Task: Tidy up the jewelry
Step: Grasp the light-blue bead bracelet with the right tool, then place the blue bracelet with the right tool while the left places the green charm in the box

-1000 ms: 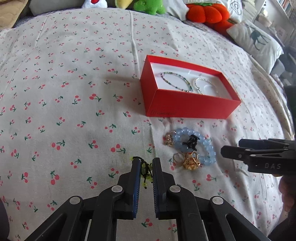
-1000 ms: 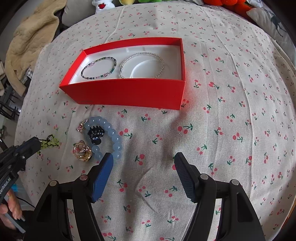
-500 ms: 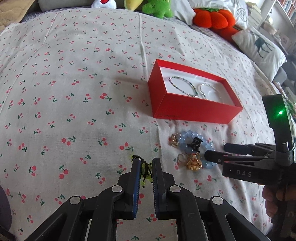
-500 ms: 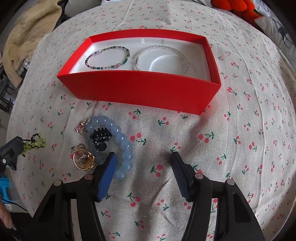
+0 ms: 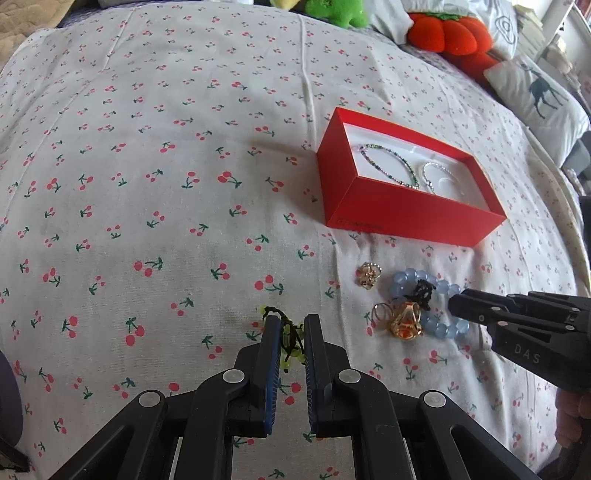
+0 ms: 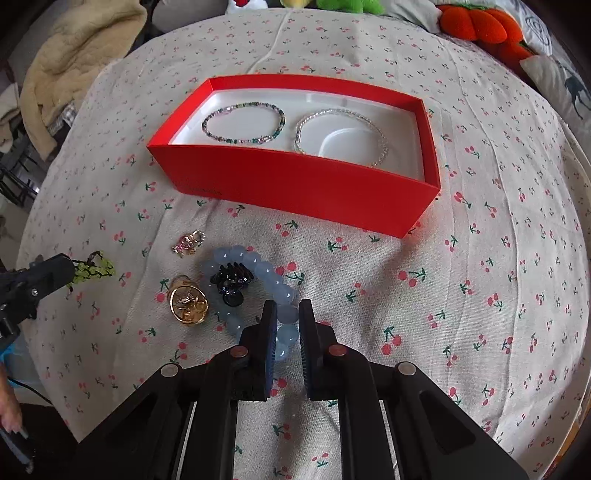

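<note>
My left gripper (image 5: 291,334) is shut on a green bead bracelet (image 5: 290,343) with black cord, low over the cherry-print cloth. My right gripper (image 6: 287,321) has its jaws closing, the pads pressing on the near side of a pale blue bead bracelet (image 6: 258,262). A black hair claw (image 6: 231,282) lies on that bracelet. A gold ring (image 6: 186,304) and a small pinkish charm (image 6: 188,242) lie to its left. The red box (image 6: 295,192) behind holds a green-purple bracelet (image 6: 243,123) and a clear bead bracelet (image 6: 341,133).
The bed's cherry-print cloth (image 5: 147,184) stretches wide to the left of the box. Plush toys (image 5: 450,33) and a deer pillow (image 5: 539,92) sit at the far edge. A beige blanket (image 6: 66,55) lies at the far left. A hand (image 5: 569,417) holds the right gripper.
The right gripper's jaws went from wide open to closed around the blue bracelet, moving in over it. The left gripper kept its grip on the green bracelet and hardly moved.
</note>
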Demonstrator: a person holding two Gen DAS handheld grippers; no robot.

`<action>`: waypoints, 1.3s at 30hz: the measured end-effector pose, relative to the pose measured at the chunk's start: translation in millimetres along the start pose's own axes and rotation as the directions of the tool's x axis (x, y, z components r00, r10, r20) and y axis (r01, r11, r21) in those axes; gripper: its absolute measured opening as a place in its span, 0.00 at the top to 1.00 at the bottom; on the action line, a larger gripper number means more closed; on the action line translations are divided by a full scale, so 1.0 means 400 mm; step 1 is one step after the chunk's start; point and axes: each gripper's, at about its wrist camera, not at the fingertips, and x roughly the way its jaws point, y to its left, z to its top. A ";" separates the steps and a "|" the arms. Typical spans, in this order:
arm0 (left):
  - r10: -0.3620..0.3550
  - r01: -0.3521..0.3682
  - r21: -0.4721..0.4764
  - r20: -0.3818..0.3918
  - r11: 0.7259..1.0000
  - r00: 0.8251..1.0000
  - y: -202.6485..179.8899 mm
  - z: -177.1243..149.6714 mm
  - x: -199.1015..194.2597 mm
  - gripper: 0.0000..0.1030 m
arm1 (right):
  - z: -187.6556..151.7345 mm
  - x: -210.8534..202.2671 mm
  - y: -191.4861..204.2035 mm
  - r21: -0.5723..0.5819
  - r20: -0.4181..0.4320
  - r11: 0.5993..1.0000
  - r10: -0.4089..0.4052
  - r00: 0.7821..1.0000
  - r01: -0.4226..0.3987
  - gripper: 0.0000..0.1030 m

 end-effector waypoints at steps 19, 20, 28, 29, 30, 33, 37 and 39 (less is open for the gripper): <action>-0.042 0.043 -0.014 0.066 0.999 0.997 -0.041 0.036 -0.047 0.93 | 0.006 -0.193 -0.011 0.022 0.190 0.991 0.127 0.974 -0.133 0.88; -0.045 0.046 -0.017 0.069 0.999 0.997 -0.044 0.041 -0.049 0.93 | 0.009 -0.201 -0.016 0.028 0.199 0.990 0.130 0.971 -0.138 0.88; -0.079 0.086 -0.052 0.112 0.995 0.990 -0.073 0.105 -0.057 0.93 | 0.066 -0.252 -0.045 0.088 0.280 0.981 0.140 0.950 -0.171 0.88; -0.087 0.094 -0.057 0.118 0.994 0.989 -0.077 0.115 -0.057 0.93 | 0.075 -0.256 -0.048 0.094 0.290 0.980 0.143 0.946 -0.177 0.88; -0.095 0.103 -0.061 0.123 0.993 0.988 -0.083 0.125 -0.058 0.93 | 0.083 -0.260 -0.050 0.100 0.300 0.979 0.142 0.943 -0.179 0.88; -0.118 0.128 -0.069 0.136 0.989 0.984 -0.101 0.152 -0.053 0.93 | 0.105 -0.270 -0.053 0.116 0.329 0.977 0.132 0.935 -0.178 0.88; -0.150 0.162 -0.079 0.144 0.984 0.978 -0.127 0.185 -0.029 0.93 | 0.137 -0.271 -0.056 0.129 0.357 0.975 0.123 0.926 -0.179 0.88; -0.166 0.180 -0.085 0.147 0.980 0.975 -0.140 0.200 -0.010 0.93 | 0.151 -0.264 -0.056 0.134 0.366 0.973 0.129 0.922 -0.189 0.88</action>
